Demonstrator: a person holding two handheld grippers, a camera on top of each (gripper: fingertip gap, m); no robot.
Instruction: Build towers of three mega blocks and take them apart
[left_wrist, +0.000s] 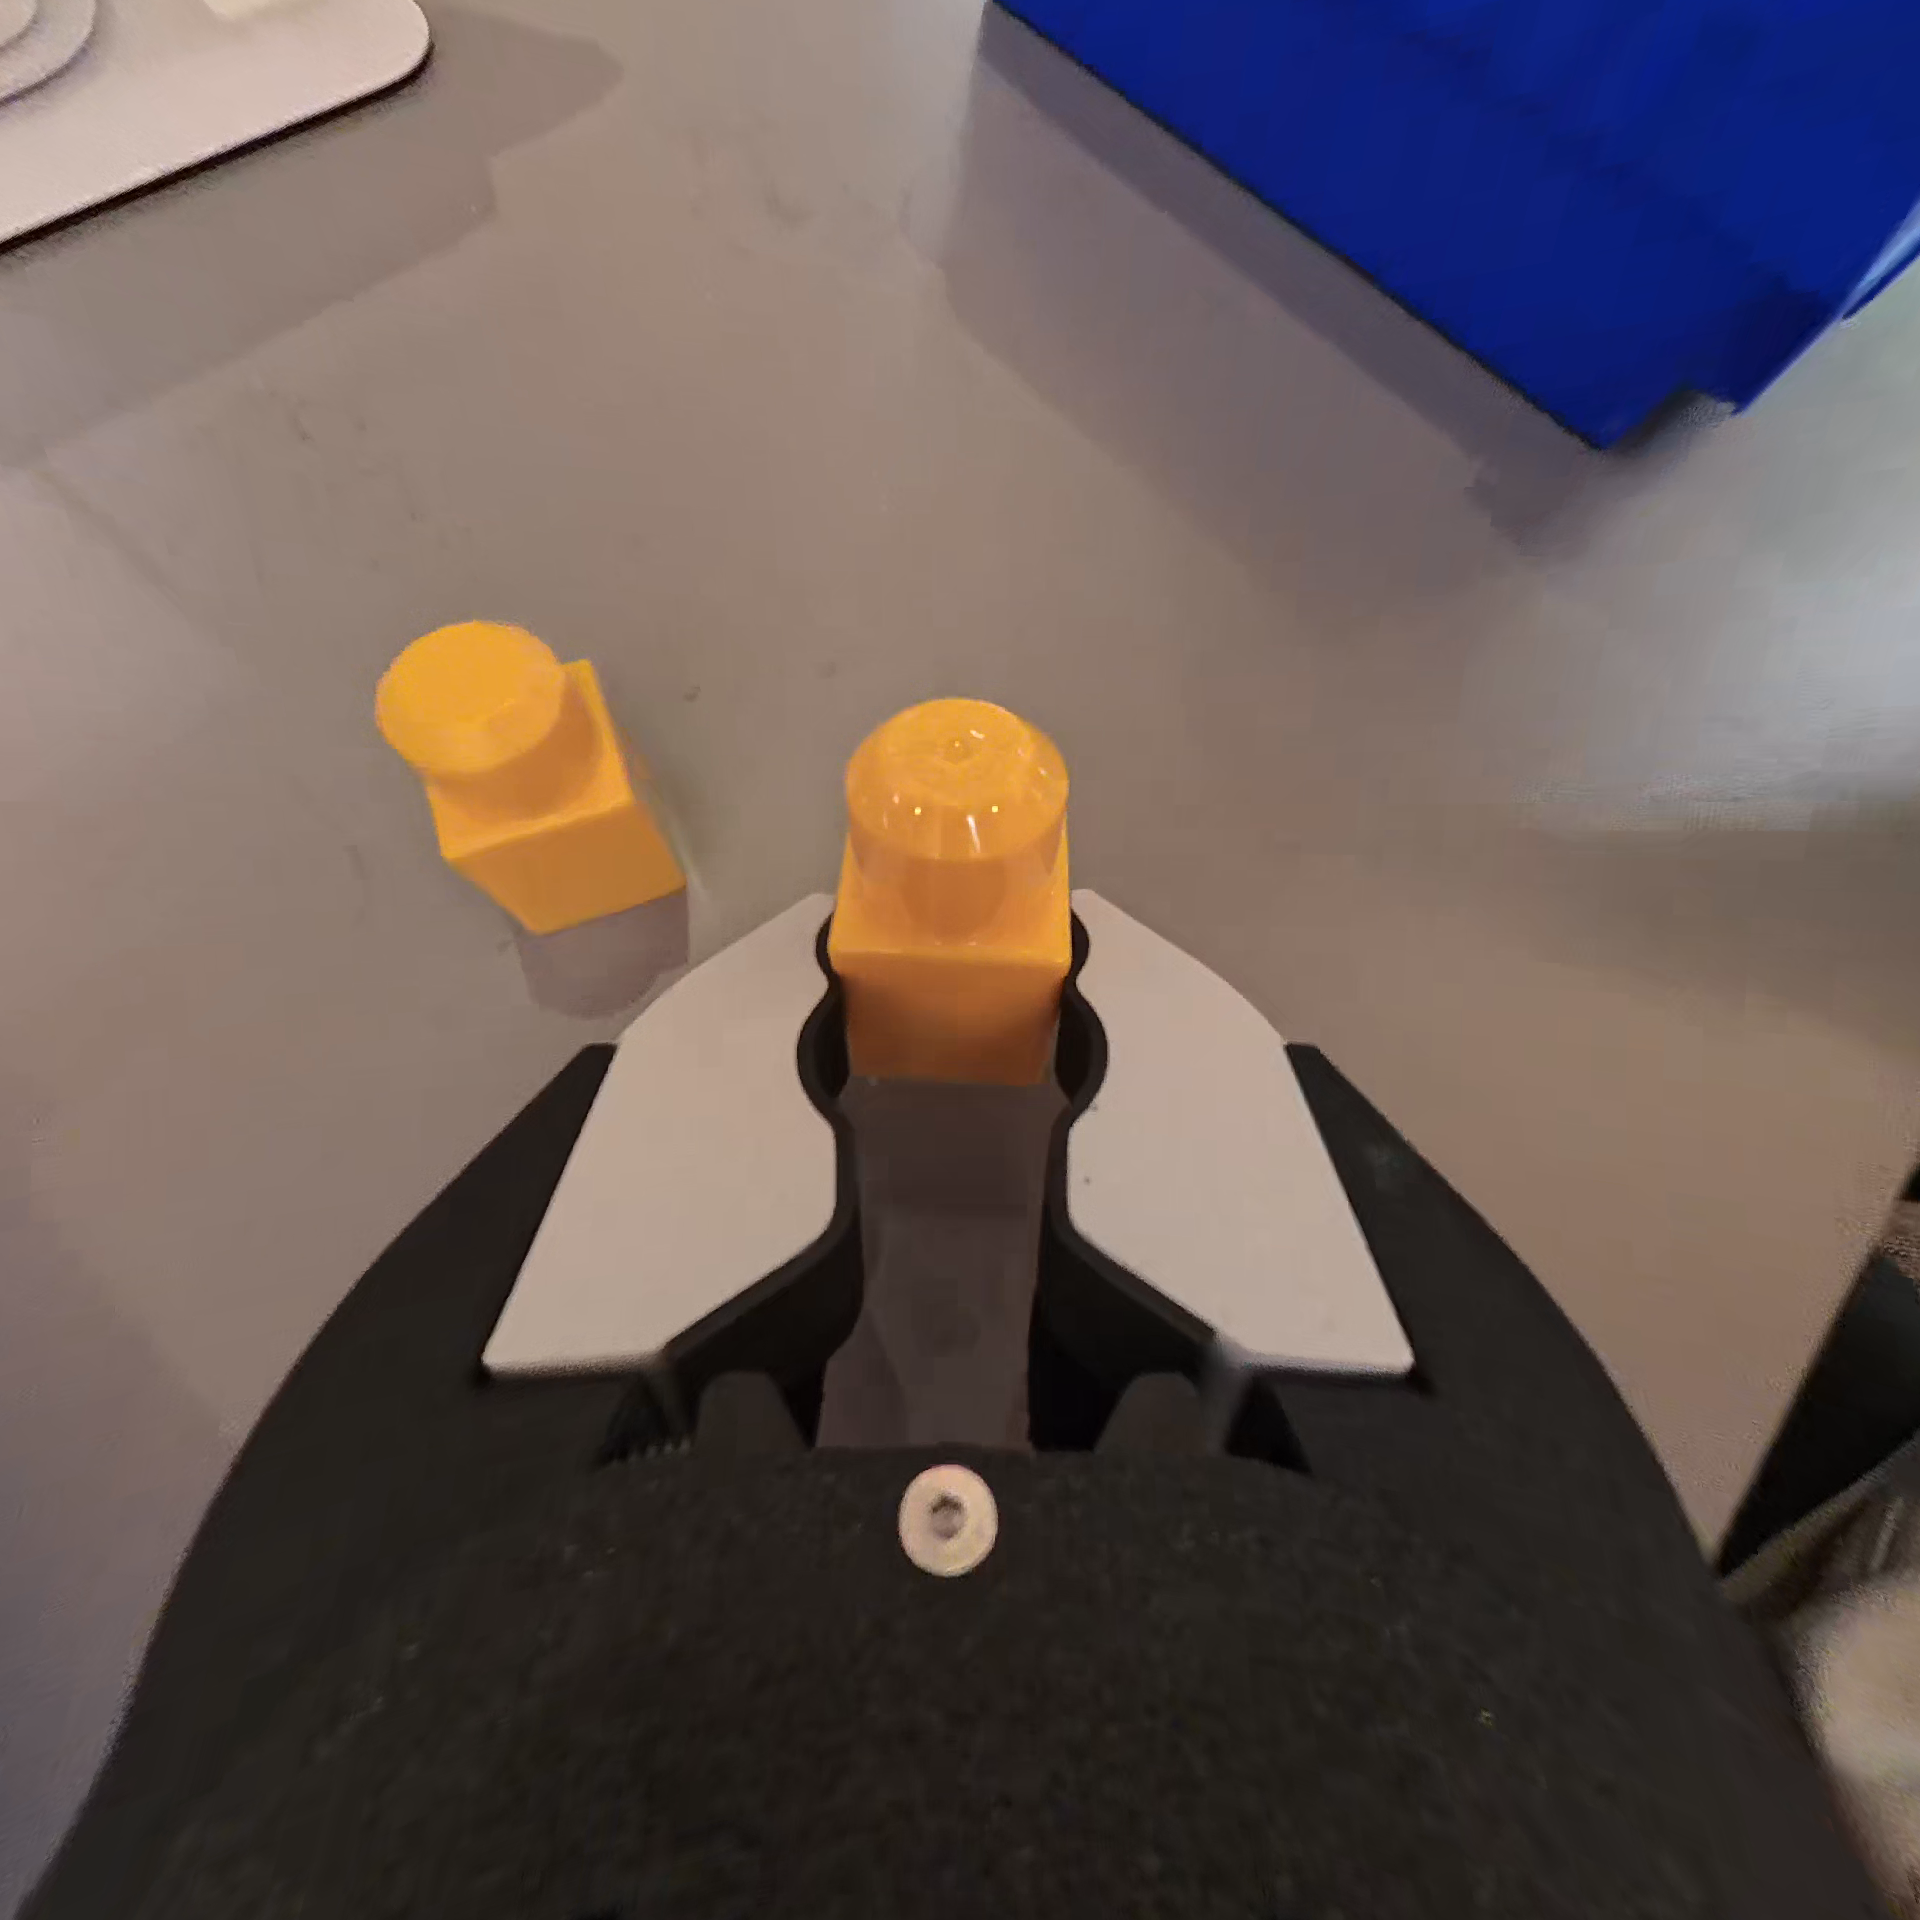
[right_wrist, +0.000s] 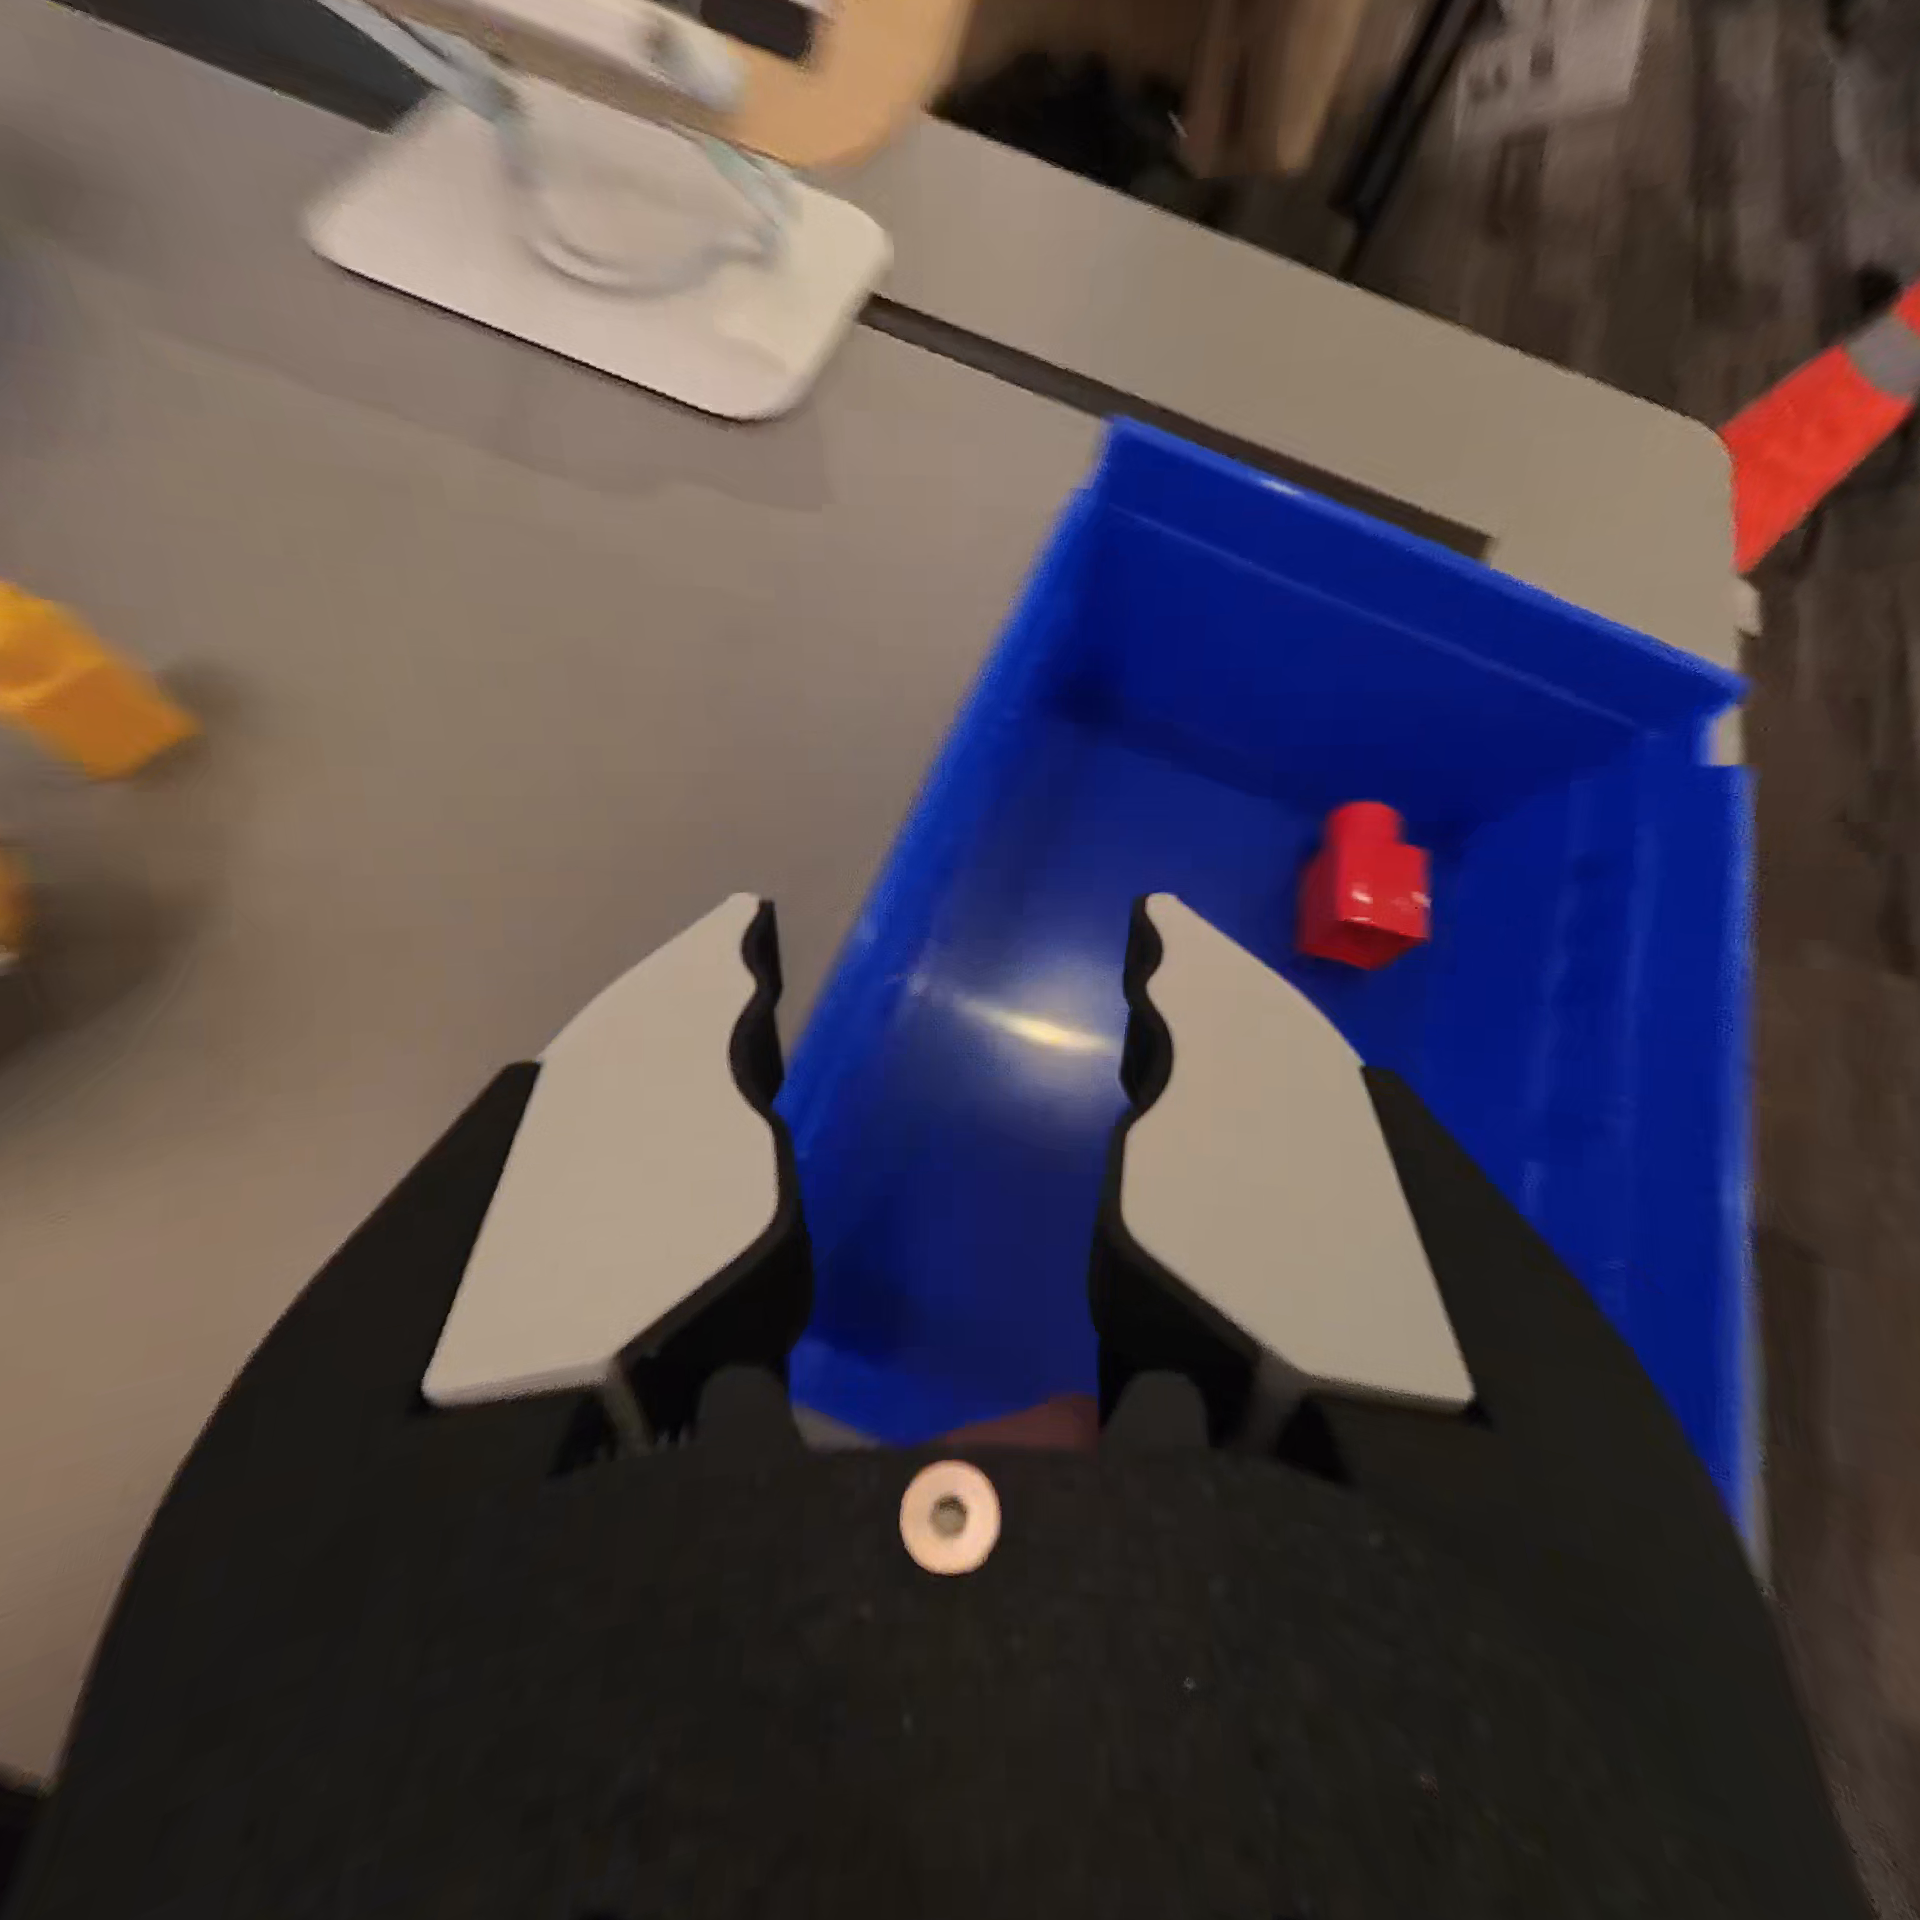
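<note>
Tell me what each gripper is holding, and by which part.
The left gripper clamps an orange mega block by the two sides of its square base, stud up. The right gripper is open over the blue bin, holding nothing.

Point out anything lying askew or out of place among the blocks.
The red block lies tipped on its side, alone in the blue bin. The two yellow blocks stand upright on the table. Nothing looks damaged.
</note>
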